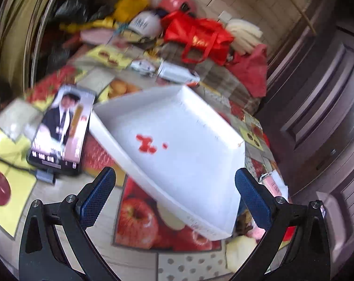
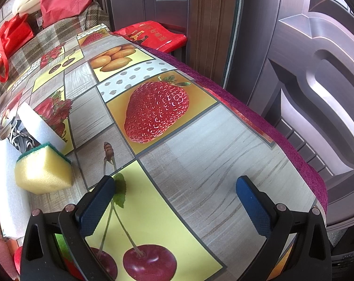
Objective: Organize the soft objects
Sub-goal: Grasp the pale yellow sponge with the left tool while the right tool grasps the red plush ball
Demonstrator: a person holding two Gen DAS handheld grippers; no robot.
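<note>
No writing can be read anywhere. The phone, ahead and left of the left gripper, shows blurred captions. The red bag far ahead, the white cap and the red packet carry print too smeared or small to read.

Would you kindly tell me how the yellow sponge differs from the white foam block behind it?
The yellow sponge is yellow with a green scouring layer; the white foam block is plain white. The sponge looks chunky, the block flatter and longer. Both look soft and rest on the fruit-print tablecloth.
</note>
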